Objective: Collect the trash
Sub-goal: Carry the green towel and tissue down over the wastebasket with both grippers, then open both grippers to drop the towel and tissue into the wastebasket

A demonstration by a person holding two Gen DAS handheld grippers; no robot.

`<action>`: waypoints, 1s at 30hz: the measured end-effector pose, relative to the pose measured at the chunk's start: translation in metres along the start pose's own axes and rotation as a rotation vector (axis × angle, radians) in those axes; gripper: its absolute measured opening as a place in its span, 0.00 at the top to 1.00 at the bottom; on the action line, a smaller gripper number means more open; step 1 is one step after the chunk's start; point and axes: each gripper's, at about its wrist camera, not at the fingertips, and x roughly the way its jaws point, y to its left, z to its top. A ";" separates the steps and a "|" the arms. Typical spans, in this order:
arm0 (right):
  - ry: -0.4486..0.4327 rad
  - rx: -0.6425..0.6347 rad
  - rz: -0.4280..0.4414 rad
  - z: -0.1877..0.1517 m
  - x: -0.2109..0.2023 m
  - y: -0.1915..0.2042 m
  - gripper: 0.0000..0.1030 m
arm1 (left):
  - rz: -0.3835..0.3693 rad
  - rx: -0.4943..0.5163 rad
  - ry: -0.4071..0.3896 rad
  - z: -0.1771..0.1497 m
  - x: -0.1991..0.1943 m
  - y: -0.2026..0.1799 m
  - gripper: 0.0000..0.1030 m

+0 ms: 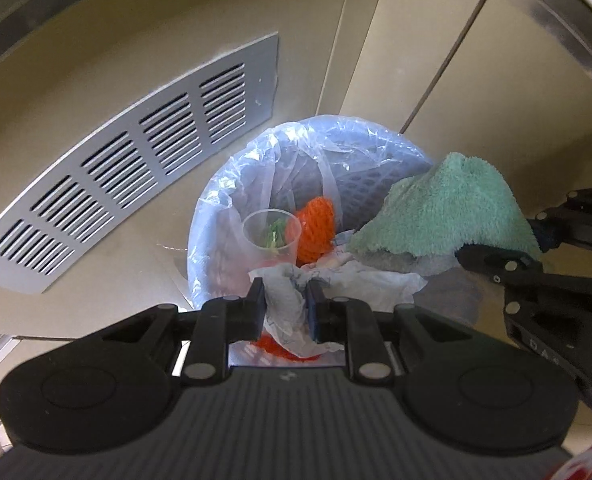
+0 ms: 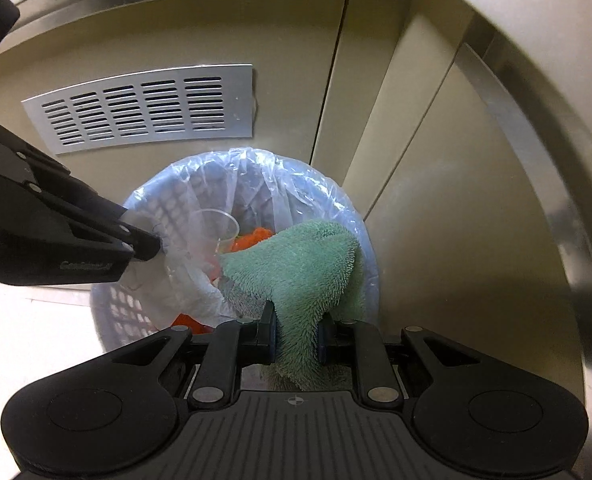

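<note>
A round lavender waste basket lined with a clear plastic bag stands on the floor below both grippers. Inside lie a clear plastic cup and an orange net. My left gripper is shut on a crumpled white tissue hanging over the basket's near rim. My right gripper is shut on a green fluffy cloth, which droops over the basket's right side. The left gripper shows at the left edge of the right wrist view.
Beige metal cabinet panels rise behind the basket, with a silver slotted vent grille at the left. Vertical panel seams and a steel trim strip run to the right. Pale floor lies left of the basket.
</note>
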 end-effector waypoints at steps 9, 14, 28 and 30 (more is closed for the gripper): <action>0.014 -0.008 -0.003 -0.001 0.021 -0.004 0.83 | 0.020 0.031 0.014 0.002 0.033 0.000 0.70; 0.018 -0.013 0.009 -0.004 0.027 -0.009 0.82 | 0.019 0.025 -0.004 0.000 0.027 0.002 0.54; 0.042 -0.021 0.031 0.001 0.049 -0.004 0.82 | 0.019 -0.035 -0.034 -0.017 -0.015 0.010 0.54; 0.043 -0.012 0.039 0.002 0.055 -0.002 0.82 | 0.025 -0.041 -0.034 -0.021 -0.016 0.013 0.54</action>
